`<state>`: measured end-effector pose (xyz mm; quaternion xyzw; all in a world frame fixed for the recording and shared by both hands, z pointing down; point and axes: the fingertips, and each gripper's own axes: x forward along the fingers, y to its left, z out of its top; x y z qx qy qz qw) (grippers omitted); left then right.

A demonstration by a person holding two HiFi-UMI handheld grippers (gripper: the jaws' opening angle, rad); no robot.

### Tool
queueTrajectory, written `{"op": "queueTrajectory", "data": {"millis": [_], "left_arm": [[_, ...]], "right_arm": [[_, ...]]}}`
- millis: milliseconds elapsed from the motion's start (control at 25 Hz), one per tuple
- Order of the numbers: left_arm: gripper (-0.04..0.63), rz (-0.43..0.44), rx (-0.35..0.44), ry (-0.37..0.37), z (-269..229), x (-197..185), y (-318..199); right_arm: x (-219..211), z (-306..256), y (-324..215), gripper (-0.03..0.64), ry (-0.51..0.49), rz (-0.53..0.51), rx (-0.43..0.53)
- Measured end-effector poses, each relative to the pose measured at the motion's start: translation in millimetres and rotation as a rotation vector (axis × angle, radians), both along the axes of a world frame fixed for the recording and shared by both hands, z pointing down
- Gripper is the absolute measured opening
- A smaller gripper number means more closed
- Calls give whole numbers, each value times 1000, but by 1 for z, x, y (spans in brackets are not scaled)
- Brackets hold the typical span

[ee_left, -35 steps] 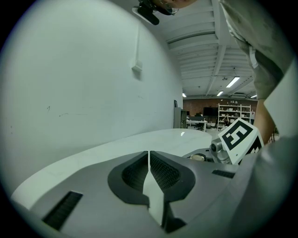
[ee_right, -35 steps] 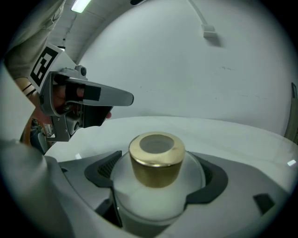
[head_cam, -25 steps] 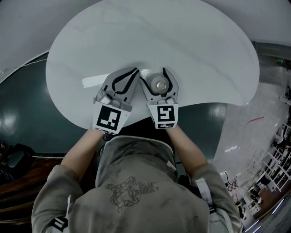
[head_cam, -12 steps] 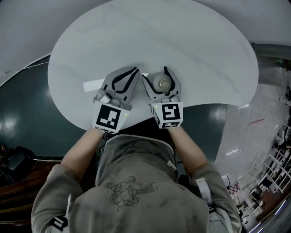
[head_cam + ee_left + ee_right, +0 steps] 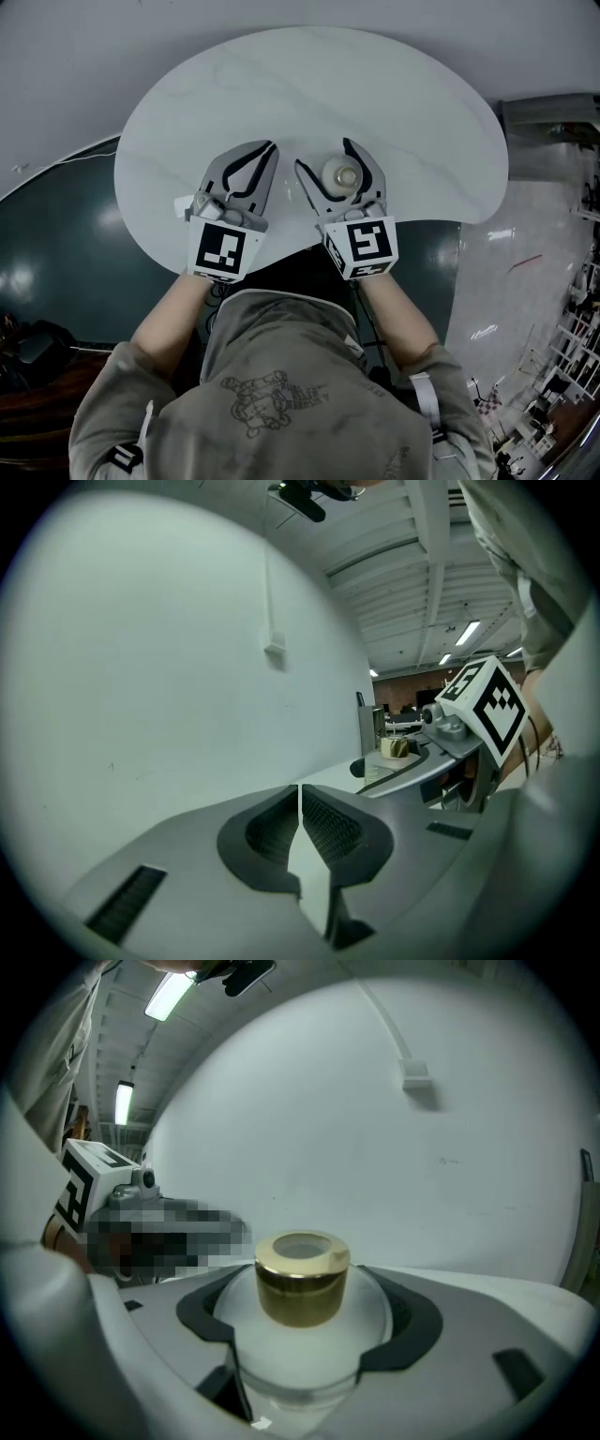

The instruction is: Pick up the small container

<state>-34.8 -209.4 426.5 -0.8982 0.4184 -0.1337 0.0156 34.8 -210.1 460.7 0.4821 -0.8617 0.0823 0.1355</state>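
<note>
Right gripper [image 5: 330, 159] pinches small white jar [image 5: 300, 1344] round its body, gold cap [image 5: 302, 1277] clear above jaws: snug hold for lift. Left gripper [image 5: 300, 803], at its 9 o'clock, fingers pressed together, empty, idle over white table [image 5: 309, 84].

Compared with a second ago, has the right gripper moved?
Yes. Against the table edge, the right gripper, shut on the container, has shifted right.

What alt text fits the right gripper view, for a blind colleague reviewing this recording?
A small container, white and round with a gold cap, sits clamped between the jaws of the right gripper. Behind it is a plain white wall, with a black-and-white marker cube at the left edge.
</note>
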Motion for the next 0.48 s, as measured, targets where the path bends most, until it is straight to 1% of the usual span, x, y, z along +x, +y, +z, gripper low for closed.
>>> {"op": "queueTrajectory", "data": {"millis": [80, 280, 480], "left_arm": [[26, -13, 20, 14, -24, 3, -5], [26, -33, 67, 29, -77, 32, -20], [26, -36, 134, 28, -125, 38, -17]], "right_arm": [[6, -27, -2, 356, 3, -11, 18], [38, -93, -11, 356, -1, -32, 74], [46, -151, -6, 356, -17, -49, 114]]}}
